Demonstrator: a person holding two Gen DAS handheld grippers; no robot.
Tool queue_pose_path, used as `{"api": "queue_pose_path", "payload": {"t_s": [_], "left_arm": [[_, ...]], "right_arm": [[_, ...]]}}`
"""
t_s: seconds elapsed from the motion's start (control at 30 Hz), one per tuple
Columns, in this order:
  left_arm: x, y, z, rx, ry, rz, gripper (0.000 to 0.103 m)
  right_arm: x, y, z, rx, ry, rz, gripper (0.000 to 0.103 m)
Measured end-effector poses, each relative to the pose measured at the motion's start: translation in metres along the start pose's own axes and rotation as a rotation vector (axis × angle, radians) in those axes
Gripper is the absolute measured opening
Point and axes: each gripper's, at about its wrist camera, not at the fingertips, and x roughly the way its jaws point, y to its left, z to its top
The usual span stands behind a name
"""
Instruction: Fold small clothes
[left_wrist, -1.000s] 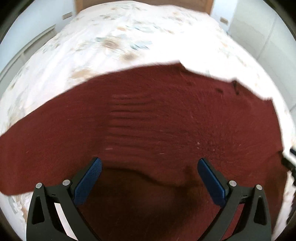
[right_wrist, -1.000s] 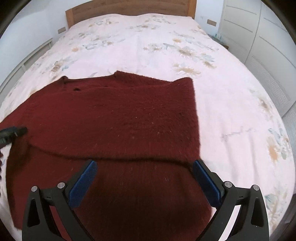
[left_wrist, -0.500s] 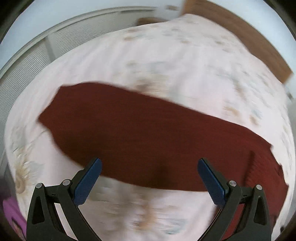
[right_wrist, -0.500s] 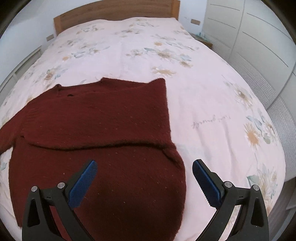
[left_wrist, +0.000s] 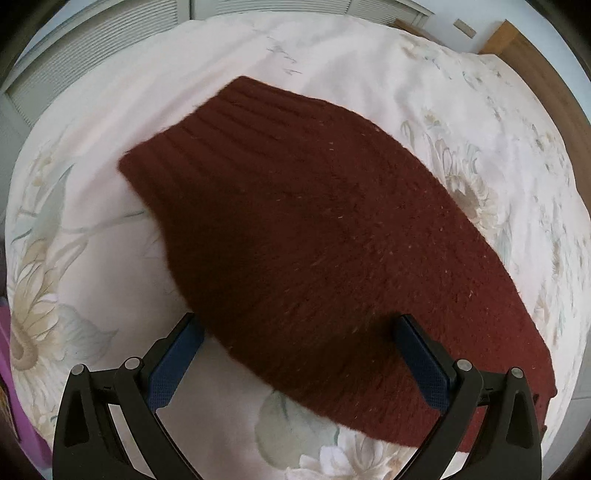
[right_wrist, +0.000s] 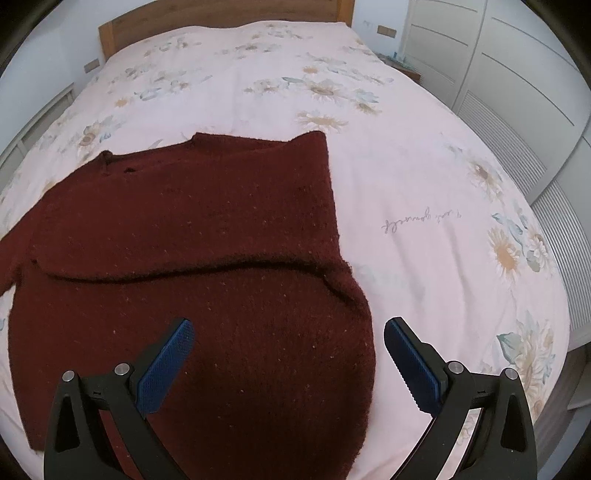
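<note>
Left wrist view: your left gripper (left_wrist: 297, 354) stood wide open, holding nothing, above the one unfolded sleeve (left_wrist: 317, 229) of the sweater, which ran forward from between the jaws to its ribbed cuff (left_wrist: 207, 122). To fold it cleanly, close on the cuff end and keep the knit flat.

Right wrist view: your right gripper (right_wrist: 286, 354) was equally spread and empty — one sweater (right_wrist: 207, 258) lay ahead of the jaws on one bedspread (right_wrist: 424, 184), one sleeve already folded across the body.
</note>
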Motion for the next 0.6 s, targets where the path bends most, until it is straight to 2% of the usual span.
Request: {"api": "queue_pose_path", "payload": {"t_s": [0.07,0.13,0.17,0.2,0.23,0.3,0.4,0.53,0.6], "left_arm": [[-0.001,-0.005,-0.004,0.028,-0.003,0.007,0.095],[-0.003,-0.011,-0.006,0.065,-0.011,0.014,0.064],[-0.007,-0.015,-0.009,0.091,-0.019,0.007,0.055],[-0.011,-0.018,-0.011,0.109,-0.025,-0.005,0.035],[-0.014,-0.022,-0.013,0.127,-0.024,-0.024,0.020],[-0.023,-0.031,-0.017,0.169,-0.015,-0.027,0.014],[-0.045,-0.046,-0.025,0.236,-0.048,-0.029,0.014],[-0.080,-0.072,-0.040,0.309,-0.072,-0.112,0.014],[-0.100,-0.095,-0.054,0.382,-0.085,-0.134,0.014]], "right_arm": [[0.002,-0.001,-0.002,0.003,0.005,0.001,0.103],[0.003,-0.002,-0.004,0.004,0.011,0.000,0.103],[0.004,-0.002,-0.005,0.003,0.012,-0.002,0.103],[0.004,-0.003,-0.005,0.005,0.013,-0.003,0.103],[0.005,-0.004,-0.005,0.007,0.013,-0.004,0.103],[0.004,-0.006,-0.005,0.012,0.011,-0.001,0.103],[0.003,-0.007,-0.005,0.011,0.007,0.001,0.103],[-0.001,-0.008,-0.002,0.012,-0.007,0.003,0.103],[-0.003,-0.009,0.001,0.012,-0.016,0.008,0.103]]}}
